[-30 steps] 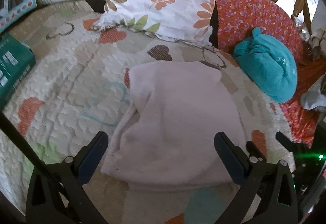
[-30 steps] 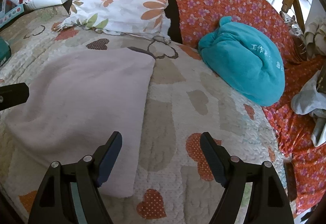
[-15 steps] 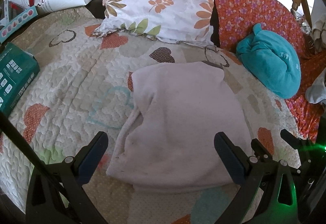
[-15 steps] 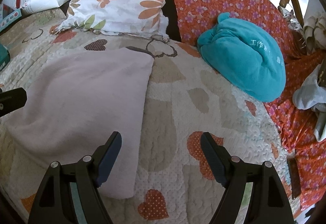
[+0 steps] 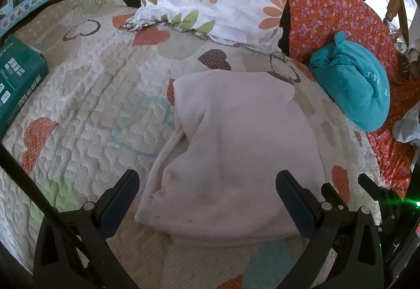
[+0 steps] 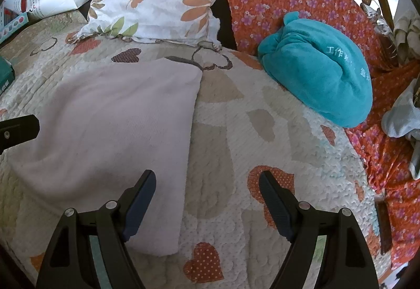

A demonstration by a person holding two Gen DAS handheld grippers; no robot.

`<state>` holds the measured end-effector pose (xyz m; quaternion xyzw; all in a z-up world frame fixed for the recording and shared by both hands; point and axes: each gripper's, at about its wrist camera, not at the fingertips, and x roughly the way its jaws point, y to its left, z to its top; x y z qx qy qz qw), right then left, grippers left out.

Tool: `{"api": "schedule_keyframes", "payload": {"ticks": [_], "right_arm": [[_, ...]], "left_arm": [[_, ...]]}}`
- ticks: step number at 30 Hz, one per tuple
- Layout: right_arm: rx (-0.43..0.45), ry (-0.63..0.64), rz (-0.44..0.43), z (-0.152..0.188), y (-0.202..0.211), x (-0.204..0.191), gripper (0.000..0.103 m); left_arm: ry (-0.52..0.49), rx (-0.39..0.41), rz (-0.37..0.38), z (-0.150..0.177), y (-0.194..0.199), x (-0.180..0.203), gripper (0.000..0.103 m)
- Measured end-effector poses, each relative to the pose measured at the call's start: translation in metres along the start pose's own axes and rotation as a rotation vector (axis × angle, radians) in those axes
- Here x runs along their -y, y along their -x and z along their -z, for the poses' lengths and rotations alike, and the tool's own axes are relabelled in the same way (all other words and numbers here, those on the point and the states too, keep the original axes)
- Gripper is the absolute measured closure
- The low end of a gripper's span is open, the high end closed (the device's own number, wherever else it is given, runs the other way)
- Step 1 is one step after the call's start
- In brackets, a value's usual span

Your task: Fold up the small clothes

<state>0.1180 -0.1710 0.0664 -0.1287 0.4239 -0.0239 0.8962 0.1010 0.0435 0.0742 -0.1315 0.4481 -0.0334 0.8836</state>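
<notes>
With both hand-held grippers, left (image 5: 207, 197) and right (image 6: 207, 194), wide open and empty above the folded pale pink garment (image 5: 236, 152) on the bed quilt (image 5: 86, 94), we should pinch its near corners evenly.

Change: your left gripper (image 5: 207, 198) has drawn back from the folded pink garment (image 5: 236, 157); your right gripper (image 6: 207, 197) barely shifted.

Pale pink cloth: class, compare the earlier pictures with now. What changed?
Both tools drew back slightly, so the pale pink cloth sits a little farther off in each view. Left tool and right tool stayed open and empty. The cloth stayed folded on the quilt.
</notes>
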Motion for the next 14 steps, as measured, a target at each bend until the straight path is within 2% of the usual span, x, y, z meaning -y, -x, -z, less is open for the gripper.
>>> {"api": "schedule_keyframes", "payload": {"ticks": [14], "right_arm": [[-0.013,0.0,-0.009,0.0021,-0.0015,-0.0039,0.018]], "left_arm": [[-0.043,0.028,-0.03,-0.0003,0.0045,0.004,0.0]]}}
